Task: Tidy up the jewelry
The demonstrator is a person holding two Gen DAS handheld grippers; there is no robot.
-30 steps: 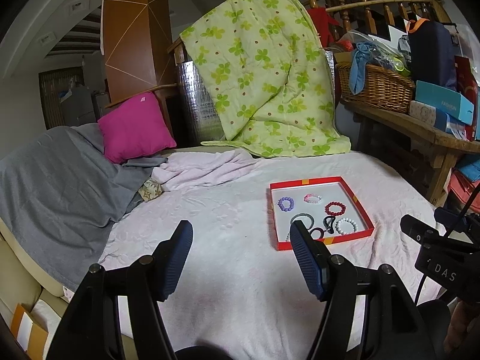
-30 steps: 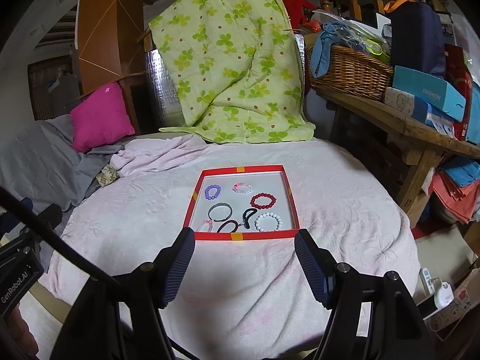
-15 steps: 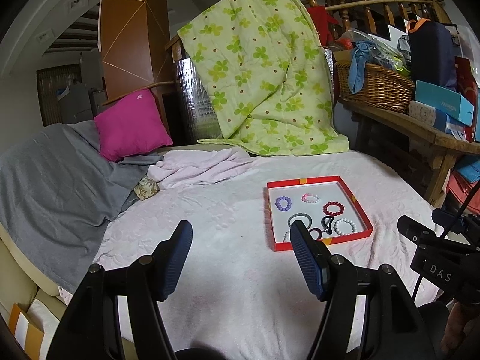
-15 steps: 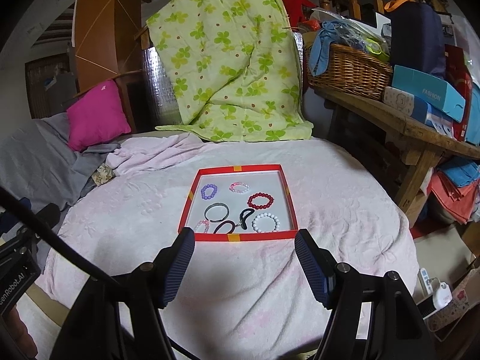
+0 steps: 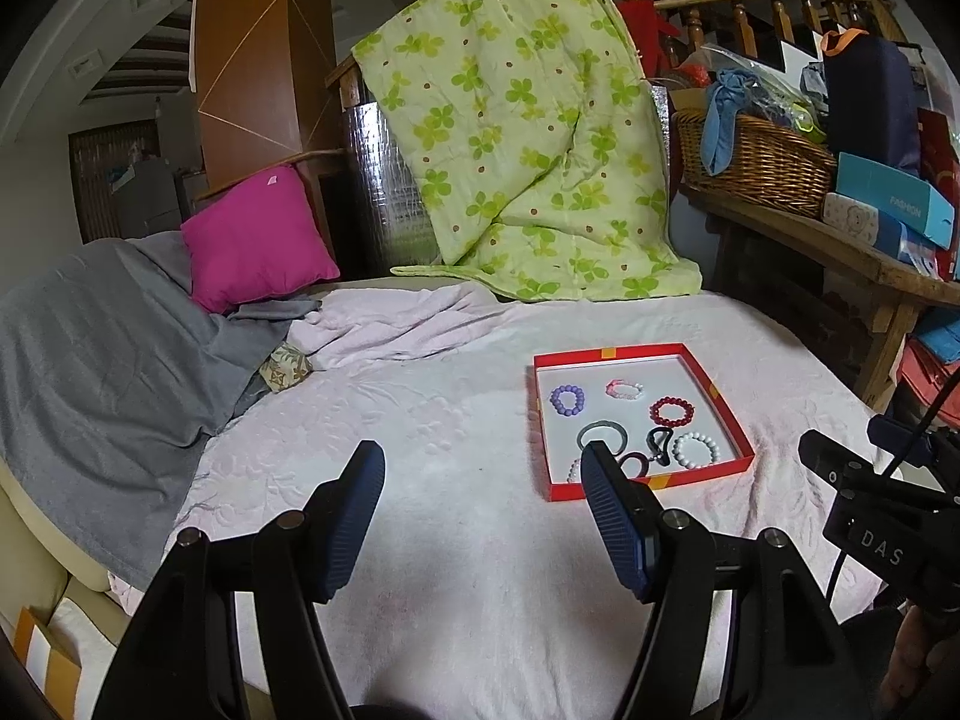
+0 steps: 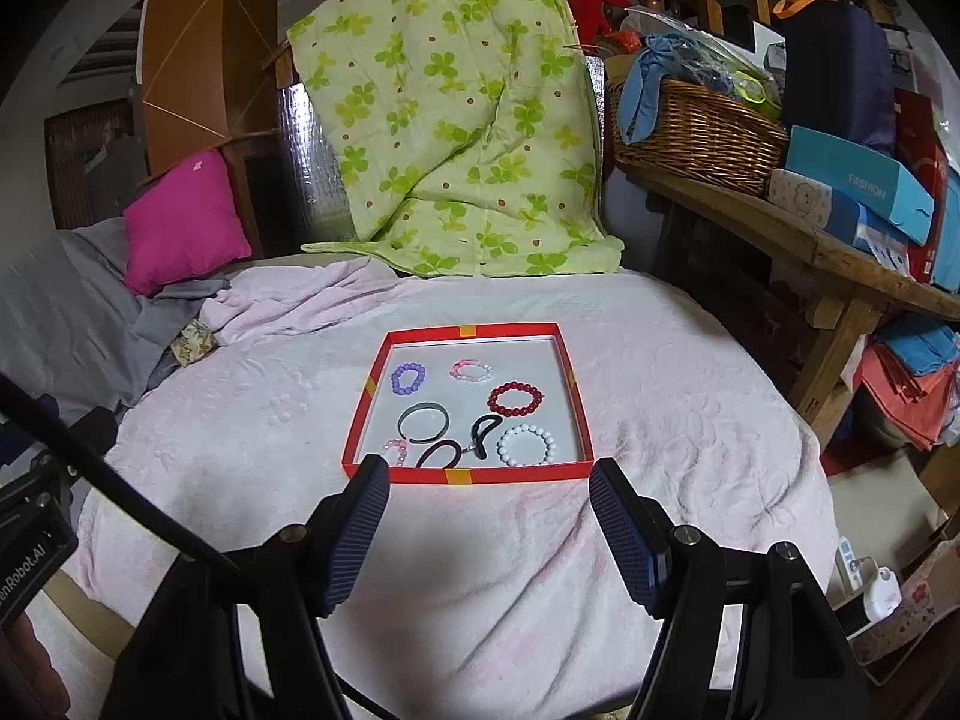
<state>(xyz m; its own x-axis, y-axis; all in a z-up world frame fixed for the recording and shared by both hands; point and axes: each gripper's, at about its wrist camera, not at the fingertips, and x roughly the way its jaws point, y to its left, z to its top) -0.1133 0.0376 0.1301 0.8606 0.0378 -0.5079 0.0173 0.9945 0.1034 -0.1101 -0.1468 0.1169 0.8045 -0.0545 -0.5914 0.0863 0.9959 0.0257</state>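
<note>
A shallow red-rimmed tray lies on the pink blanket, and shows in the left wrist view too. In it lie several bracelets: purple beads, pink-white beads, dark red beads, white beads, a grey bangle, dark hair ties and a small pink bracelet. My right gripper is open and empty, just short of the tray's near rim. My left gripper is open and empty, left of the tray; its right finger overlaps the tray's near-left corner.
A green flowered quilt hangs behind the bed. A magenta pillow and grey blanket lie at left. A wooden bench with a wicker basket and boxes stands at right. The right gripper's body shows in the left wrist view.
Both views have drifted slightly; the tray sits a touch further left in each. Both grippers stay open and empty.
</note>
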